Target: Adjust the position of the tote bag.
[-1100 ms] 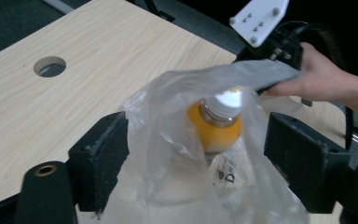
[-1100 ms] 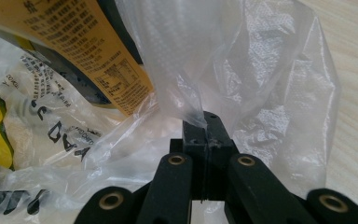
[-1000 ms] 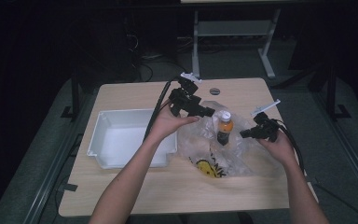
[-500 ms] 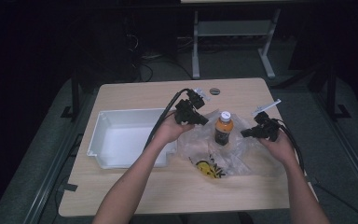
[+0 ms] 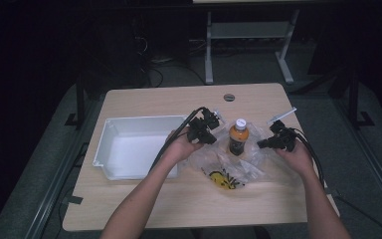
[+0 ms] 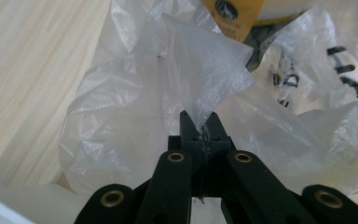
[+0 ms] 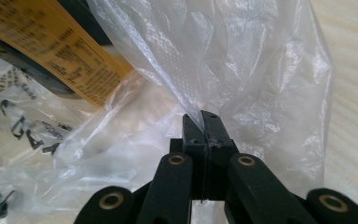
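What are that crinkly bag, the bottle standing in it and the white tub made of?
The bag looks like thin clear plastic film: see-through, creased, glossy, with black print. The bottle seems to be plastic with a white cap and a yellow label; glass cannot be ruled out. The white tub looks like smooth moulded plastic with a dull sheen.

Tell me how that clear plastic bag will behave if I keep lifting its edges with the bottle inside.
The plastic bag looks thin and crumpled, so it will probably sag and stretch rather than hold shape. The bottle stands upright and tall, so it may tip. Both the left tongs and right tongs pinch film only, which might slip.
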